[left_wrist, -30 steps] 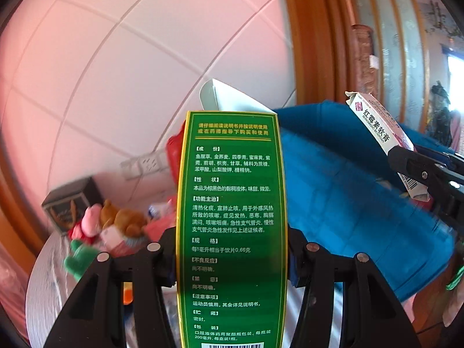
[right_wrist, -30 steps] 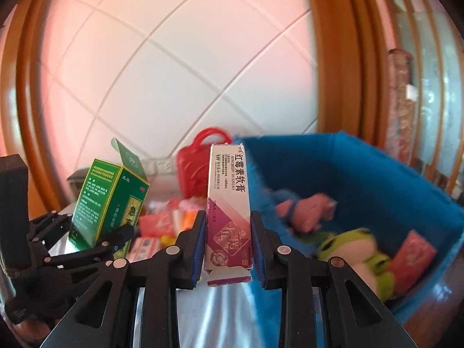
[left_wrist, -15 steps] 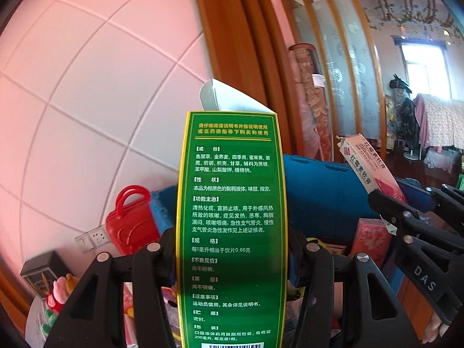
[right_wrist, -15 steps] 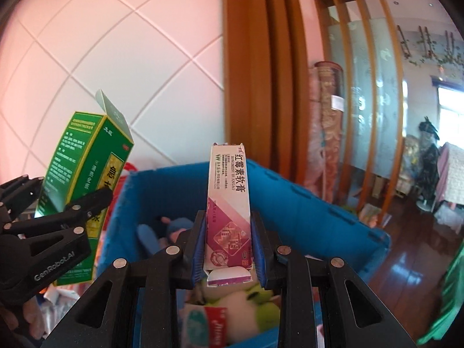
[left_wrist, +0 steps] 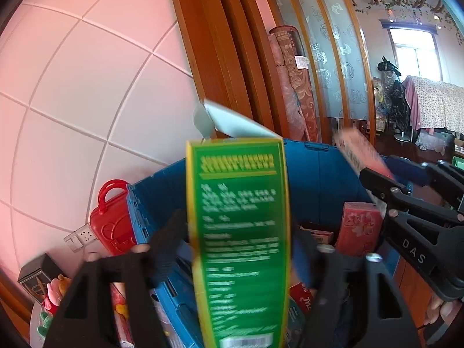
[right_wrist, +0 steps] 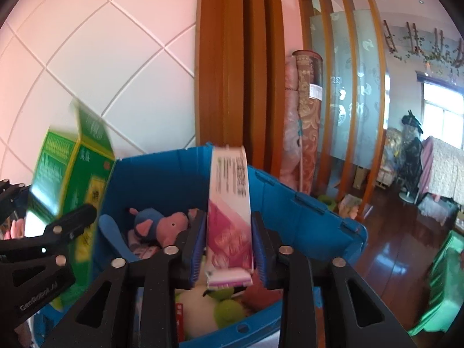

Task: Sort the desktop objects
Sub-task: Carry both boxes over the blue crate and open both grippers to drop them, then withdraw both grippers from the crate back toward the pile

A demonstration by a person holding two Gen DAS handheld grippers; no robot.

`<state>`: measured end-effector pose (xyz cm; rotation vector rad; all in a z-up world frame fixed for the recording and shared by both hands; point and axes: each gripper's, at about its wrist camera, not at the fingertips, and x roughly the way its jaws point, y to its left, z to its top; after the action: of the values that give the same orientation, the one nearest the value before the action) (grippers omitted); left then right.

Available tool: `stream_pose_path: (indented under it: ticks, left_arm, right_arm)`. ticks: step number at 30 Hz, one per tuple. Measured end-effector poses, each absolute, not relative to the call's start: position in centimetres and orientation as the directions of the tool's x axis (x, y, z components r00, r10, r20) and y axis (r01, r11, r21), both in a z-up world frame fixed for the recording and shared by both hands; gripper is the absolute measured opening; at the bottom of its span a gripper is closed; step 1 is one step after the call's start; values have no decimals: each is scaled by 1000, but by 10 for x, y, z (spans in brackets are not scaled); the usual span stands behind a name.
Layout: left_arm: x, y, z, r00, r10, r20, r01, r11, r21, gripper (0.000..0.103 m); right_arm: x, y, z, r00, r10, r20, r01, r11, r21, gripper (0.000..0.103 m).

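My left gripper point(left_wrist: 237, 237) has its jaws spread wide, and the tall green medicine box point(left_wrist: 240, 232) sits blurred between them over the blue bin point(left_wrist: 324, 168), not pinched. The box also shows in the right wrist view point(right_wrist: 72, 185), at the bin's left wall. My right gripper point(right_wrist: 229, 240) has its blue pads a little apart from the pink and white ointment box point(right_wrist: 229, 203), which is blurred above the bin point(right_wrist: 304, 217). The right gripper point(left_wrist: 385, 179) shows in the left wrist view too.
The bin holds a pink and blue plush pig point(right_wrist: 162, 223), a green and white plush point(right_wrist: 214, 304) and red packets point(left_wrist: 359, 229). A red toy case point(left_wrist: 111, 217) leans on the tiled wall. More toys point(left_wrist: 55, 295) lie at the left.
Both grippers moved over the blue bin and tilted down. The left jaws opened wide around the green box. The right jaws loosened on the ointment box. Both boxes are now blurred.
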<state>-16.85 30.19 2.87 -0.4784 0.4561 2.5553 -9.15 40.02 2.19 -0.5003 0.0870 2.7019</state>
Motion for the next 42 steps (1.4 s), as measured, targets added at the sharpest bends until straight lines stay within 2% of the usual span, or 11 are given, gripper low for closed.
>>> stream_pose_path:
  ticks: [1, 2, 5, 7, 9, 17, 24, 34, 42]
  left_arm:
    - [-168, 299, 29, -821, 405, -401, -516, -827, 222, 89]
    - [-166, 296, 29, -829, 405, -386, -509, -833, 219, 91]
    - [-164, 291, 28, -828, 409, -384, -509, -836, 206, 93]
    - [-164, 286, 29, -821, 416, -390, -513, -837, 188, 93]
    - [-163, 280, 30, -819, 418, -393, -512, -841, 172, 93]
    - [-159, 238, 30, -806, 430, -407, -504, -858, 93, 93]
    - [-154, 164, 5, -821, 363, -440, -437, -896, 75, 94]
    - [-177, 19, -74, -793, 141, -592, -222, -973, 65, 94]
    - [-191, -78, -141, -694, 17, -719, -78, -996, 52, 94]
  right_arm:
    - [-91, 401, 22, -863, 366, -348, -387, -922, -9, 70]
    - [-89, 400, 23, -865, 372, -337, -391, -920, -11, 79]
    - [-84, 396, 26, -864, 404, -300, -412, -911, -39, 86]
    - [-81, 395, 27, -859, 417, -297, -425, -904, -43, 98]
    - [-78, 396, 28, -861, 417, -292, -427, -904, -32, 103]
    - [-68, 380, 31, -875, 376, -305, -392, -920, -9, 103]
    - [-71, 328, 30, -892, 312, -326, -319, -947, -35, 103]
    - [-95, 210, 26, -938, 99, -333, -85, -995, -56, 103]
    - [-137, 133, -10, -888, -63, -456, 76, -997, -11, 103]
